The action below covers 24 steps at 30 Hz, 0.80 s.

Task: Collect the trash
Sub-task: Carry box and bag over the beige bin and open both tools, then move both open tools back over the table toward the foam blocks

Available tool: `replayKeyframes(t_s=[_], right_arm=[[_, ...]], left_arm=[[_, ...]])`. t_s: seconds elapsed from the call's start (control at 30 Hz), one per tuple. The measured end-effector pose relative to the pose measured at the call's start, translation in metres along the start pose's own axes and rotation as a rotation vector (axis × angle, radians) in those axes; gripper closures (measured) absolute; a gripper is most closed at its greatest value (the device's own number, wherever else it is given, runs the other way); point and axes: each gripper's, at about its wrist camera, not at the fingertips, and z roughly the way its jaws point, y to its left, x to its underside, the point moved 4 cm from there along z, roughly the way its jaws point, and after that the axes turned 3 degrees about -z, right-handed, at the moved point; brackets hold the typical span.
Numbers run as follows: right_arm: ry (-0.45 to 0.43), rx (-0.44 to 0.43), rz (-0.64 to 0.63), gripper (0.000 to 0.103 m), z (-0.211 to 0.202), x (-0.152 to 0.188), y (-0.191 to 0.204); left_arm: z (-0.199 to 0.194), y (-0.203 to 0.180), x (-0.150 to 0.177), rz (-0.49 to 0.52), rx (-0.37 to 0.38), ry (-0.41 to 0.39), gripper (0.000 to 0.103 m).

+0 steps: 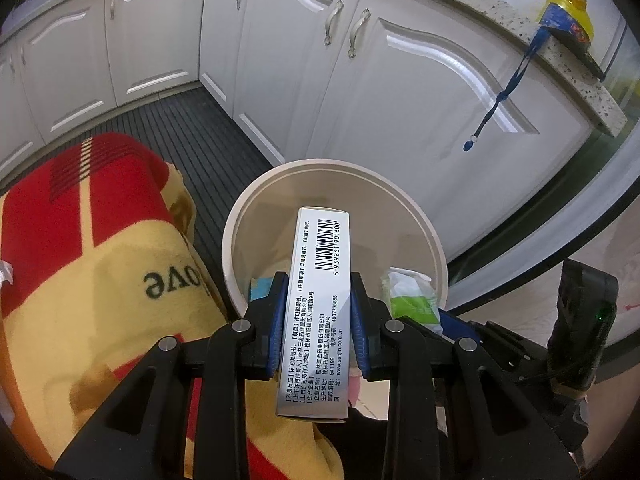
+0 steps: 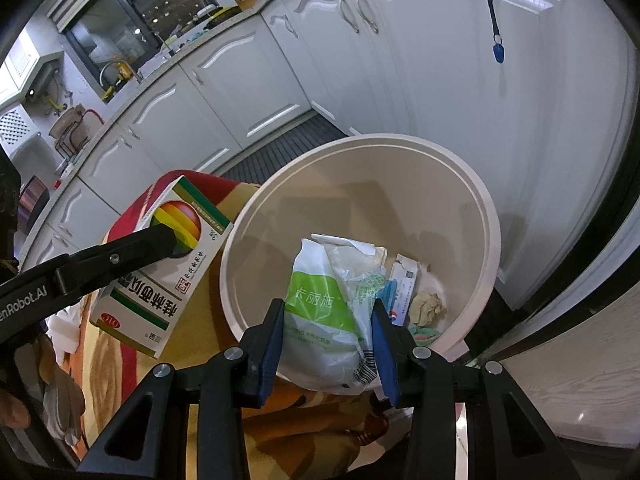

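A medicine box (image 1: 320,300) is clamped by the left gripper (image 1: 318,320) and a crumpled plastic bag (image 2: 326,312) by the right gripper (image 2: 326,336) over the near rim of the bin (image 2: 486,216), where either could be dropped outside.

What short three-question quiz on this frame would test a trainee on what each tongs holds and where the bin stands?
1. True or false: the left tongs are shut on the medicine box.
2. What do the right tongs grip? A) a white and green plastic pouch B) a glass bottle C) a spoon
3. Fill in: the waste bin stands in front of white ____ doors, beside a red and yellow blanket.

Key
1. True: both blue pads press the box's narrow sides, above the bin.
2. A: the white and green plastic pouch sits between the pads over the bin, which already holds crumpled paper and wrappers.
3. cabinet
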Motion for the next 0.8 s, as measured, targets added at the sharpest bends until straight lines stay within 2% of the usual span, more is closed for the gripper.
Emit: replayKeyframes(t_s=[0.2, 0.3, 0.37, 0.4, 0.47, 0.5, 0.8], right_arm=[[0.015, 0.010, 0.012, 0.063, 0.009, 0.000, -0.002], [0.019, 0.016, 0.034, 0.051, 0.014, 0.000, -0.004], [0.022, 0.020, 0.045, 0.050, 0.016, -0.001, -0.005], [0.027, 0.025, 0.045, 0.049, 0.016, -0.001, -0.005], [0.033, 0.026, 0.041, 0.049, 0.017, 0.000, -0.006], [0.033, 0.025, 0.039, 0.049, 0.017, 0.000, -0.005], [0.026, 0.030, 0.037, 0.047, 0.010, 0.001, -0.002]], left_arm=[[0.004, 0.001, -0.001, -0.003, 0.001, 0.003, 0.077], [0.006, 0.003, -0.001, -0.009, 0.004, 0.006, 0.076], [0.008, 0.004, -0.001, -0.008, -0.001, 0.011, 0.075], [0.008, 0.004, -0.001, -0.002, -0.009, 0.011, 0.073], [0.007, 0.003, 0.000, 0.000, -0.014, 0.007, 0.056], [0.006, 0.003, 0.000, -0.001, -0.006, 0.007, 0.054], [-0.003, 0.005, 0.002, -0.012, -0.005, 0.004, 0.053]])
